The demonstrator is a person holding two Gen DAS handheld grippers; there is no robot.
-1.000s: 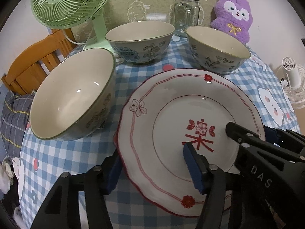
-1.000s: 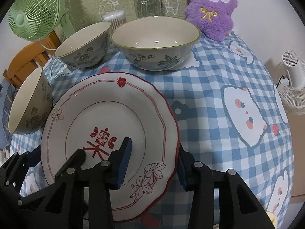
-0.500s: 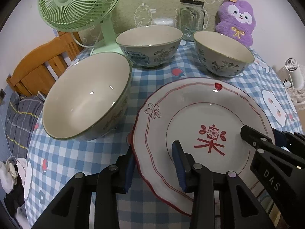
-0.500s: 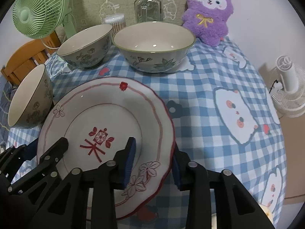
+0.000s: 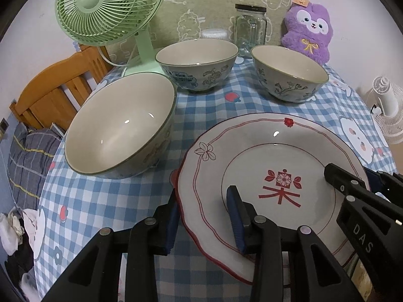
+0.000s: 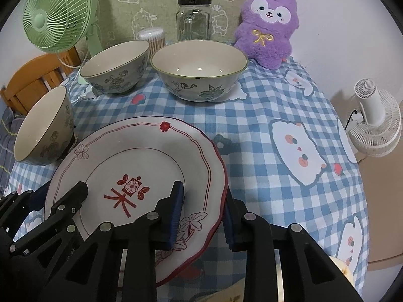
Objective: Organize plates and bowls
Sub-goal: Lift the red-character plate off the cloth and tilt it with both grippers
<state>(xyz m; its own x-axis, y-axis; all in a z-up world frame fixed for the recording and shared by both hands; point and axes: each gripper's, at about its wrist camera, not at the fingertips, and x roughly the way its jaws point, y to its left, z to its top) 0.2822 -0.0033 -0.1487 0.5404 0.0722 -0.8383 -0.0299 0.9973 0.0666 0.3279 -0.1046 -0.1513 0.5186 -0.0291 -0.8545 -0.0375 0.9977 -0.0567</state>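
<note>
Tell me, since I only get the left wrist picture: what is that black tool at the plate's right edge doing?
Observer: In the right wrist view, the right tool straddles the rim of the plate, with one blue pad on its upper face and the other outside the edge. Its jaws have just been closing on that rim.
Operator: And the white tub peeking out behind the middle bowl?
Observer: It is a clear container of cotton swabs, standing left of the glass jar.
</note>
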